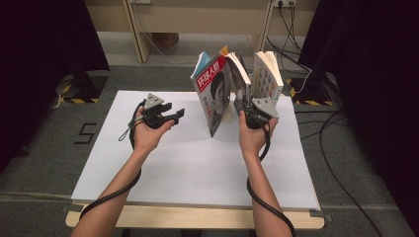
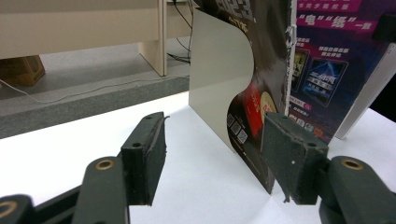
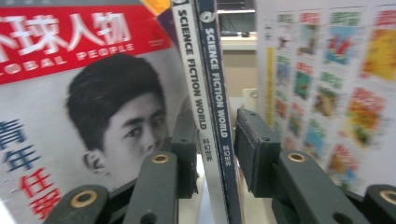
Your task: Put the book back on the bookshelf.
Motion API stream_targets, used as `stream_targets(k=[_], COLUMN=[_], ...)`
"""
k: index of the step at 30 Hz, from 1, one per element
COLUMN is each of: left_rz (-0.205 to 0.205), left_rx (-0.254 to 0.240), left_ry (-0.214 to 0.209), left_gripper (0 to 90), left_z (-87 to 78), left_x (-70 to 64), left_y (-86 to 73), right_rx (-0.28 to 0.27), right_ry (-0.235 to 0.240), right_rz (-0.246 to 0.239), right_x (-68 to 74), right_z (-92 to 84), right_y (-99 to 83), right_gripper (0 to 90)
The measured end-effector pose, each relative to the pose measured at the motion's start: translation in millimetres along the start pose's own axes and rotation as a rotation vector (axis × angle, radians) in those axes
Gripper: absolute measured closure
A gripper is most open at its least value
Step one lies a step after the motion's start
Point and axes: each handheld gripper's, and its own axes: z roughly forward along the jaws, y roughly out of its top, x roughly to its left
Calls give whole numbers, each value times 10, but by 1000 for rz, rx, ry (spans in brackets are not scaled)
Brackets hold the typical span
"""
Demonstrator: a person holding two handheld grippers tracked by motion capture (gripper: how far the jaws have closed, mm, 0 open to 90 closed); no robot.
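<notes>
**Magazines standing on a white worktop**

High view: a white worktop (image 1: 188,163) sits on grey carpet, with dark curtains at both sides and pale wooden furniture behind. Three magazines (image 1: 232,89) stand upright near the far edge. The right hand-held gripper (image 1: 248,109) reaches the middle one; the left hand-held gripper (image 1: 174,116) hovers apart, jaws wide.

Left gripper view: its jaws are empty, a curled cover beyond.

Right gripper view: two spines (image 3: 210,93) sit between its narrowed jaws; whether the pads press them, I cannot tell.
</notes>
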Motion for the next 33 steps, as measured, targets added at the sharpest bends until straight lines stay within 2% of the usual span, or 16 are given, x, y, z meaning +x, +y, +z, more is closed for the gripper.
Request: stream_targets(k=[3,5,6,11,13,19,25,28,31,33], left_rz=[-1,0,-1,-2,0,1,-2,3,-3,-3], left_rx=[1,3,3,3,3,3,7,11,7,9], left_ry=[0,-1,-1,-3,-3,-2,-5,-7,-5,-4], left_gripper=[395,395,395,395,395,395,395,395,395,395], left_z=[5,11,14,19,15,11,32,41,39,45], left_x=[3,2,1,-9,-11,-6,-13,-15,-7,-10], left_y=[-8,-16,-19,-21,-19,-11,-27,-31,-30,-32], right_rx=[11,17,19,31,37,48,87,80,62,47], right_ry=[-35,-48,-54,-66,-73,-59,-38,-47,-58,-48], right_rz=[19,49,52,38,55,64,103,88,5,2], right_x=[-100,-160,-205,-251,-269,-261,-251,-253,-230,-221], right_z=[-8,-10,-13,-20,-20,-24,1,17,2,-26], right_y=[38,54,63,90,97,109,177,184,136,98], right_gripper=[723,725,727,734,737,748,762,766,763,755])
